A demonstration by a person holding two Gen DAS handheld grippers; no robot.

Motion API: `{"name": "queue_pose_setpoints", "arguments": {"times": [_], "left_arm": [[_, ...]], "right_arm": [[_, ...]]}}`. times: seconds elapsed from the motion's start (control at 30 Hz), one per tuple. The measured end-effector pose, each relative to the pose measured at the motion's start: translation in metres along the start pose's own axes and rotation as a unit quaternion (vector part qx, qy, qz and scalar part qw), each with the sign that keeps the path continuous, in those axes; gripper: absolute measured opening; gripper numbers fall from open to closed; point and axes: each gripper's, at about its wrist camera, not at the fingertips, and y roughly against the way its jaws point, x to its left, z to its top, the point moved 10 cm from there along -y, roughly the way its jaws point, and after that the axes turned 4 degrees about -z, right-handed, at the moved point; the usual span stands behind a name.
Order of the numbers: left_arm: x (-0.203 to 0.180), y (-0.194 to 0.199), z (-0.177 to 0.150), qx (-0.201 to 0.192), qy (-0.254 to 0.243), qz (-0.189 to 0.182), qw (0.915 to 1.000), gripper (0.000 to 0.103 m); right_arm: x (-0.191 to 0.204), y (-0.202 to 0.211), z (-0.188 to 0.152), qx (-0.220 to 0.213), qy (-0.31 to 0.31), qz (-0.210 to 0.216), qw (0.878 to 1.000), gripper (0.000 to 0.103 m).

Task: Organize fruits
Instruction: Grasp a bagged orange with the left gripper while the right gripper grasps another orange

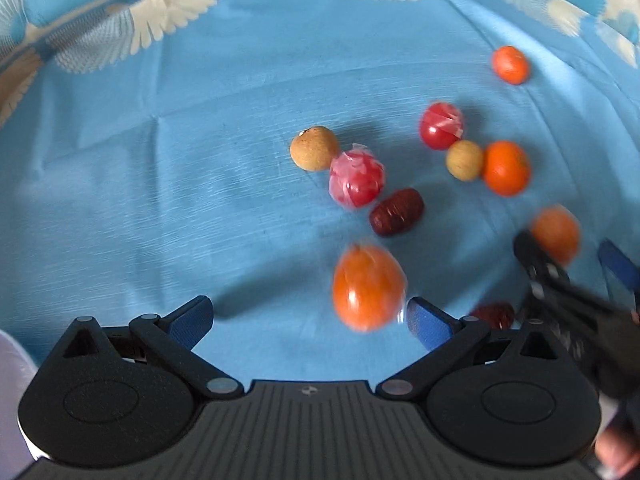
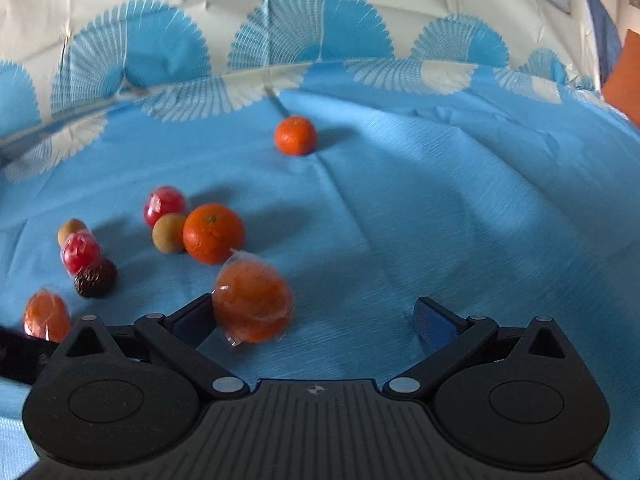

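My left gripper (image 1: 310, 322) is spread wide, holding nothing; a wrapped orange fruit (image 1: 368, 286) sits just ahead, nearer its right finger. My right gripper (image 2: 316, 320) gapes too, another wrapped orange (image 2: 253, 306) by its left finger. On the blue cloth (image 2: 440, 200) I count two bare oranges, two red wrapped fruits, two tan balls, two dark dates.

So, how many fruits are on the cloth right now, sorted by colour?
Orange fruits, bare: 2
Orange fruits, in clear wrap: 2
Red fruits, wrapped: 2
Tan round fruits: 2
Dark brown wrinkled fruits: 2 (one only partly visible)
Total: 10
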Motion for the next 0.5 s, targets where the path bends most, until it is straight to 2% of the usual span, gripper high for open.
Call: {"name": "queue_pose_setpoints", "arguments": {"times": [0.1,0.13,0.17,0.2,0.27,0.3,0.4,0.5], "left_arm": [[0.002,-0.001,0.003,-0.008,0.011,-0.006,0.9999,0.103],[0.002,0.002,0.004,-0.016,0.005,-0.004,0.9999,0.095],[0.0,0.007,0.005,-0.029,-0.001,-0.01,0.9995,0.073],[-0.002,0.014,0.006,-0.041,-0.003,-0.022,0.9989,0.041],[-0.006,0.024,0.006,-0.05,-0.002,-0.035,0.9981,0.038],[-0.005,0.03,0.005,-0.062,-0.001,-0.039,0.9973,0.038],[-0.002,0.049,0.005,-0.09,-0.025,-0.02,0.9954,0.038],[0.009,0.086,-0.005,-0.112,-0.02,-0.024,0.9932,0.038]], "right_arm": [[0.001,-0.001,-0.001,-0.007,0.008,-0.009,1.0,0.102],[0.002,-0.001,-0.001,-0.01,0.012,-0.012,1.0,0.102],[0.002,0.0,0.0,-0.009,0.015,-0.012,1.0,0.102],[0.001,0.001,0.001,-0.007,0.015,-0.009,1.0,0.097],[0.004,0.009,0.004,-0.02,0.019,0.009,1.0,0.055],[0.007,0.012,0.004,-0.025,0.03,0.011,0.999,0.039],[0.004,0.017,0.004,-0.031,0.028,0.008,0.999,0.038],[-0.013,0.036,0.018,-0.066,0.015,-0.03,0.997,0.038]]}}
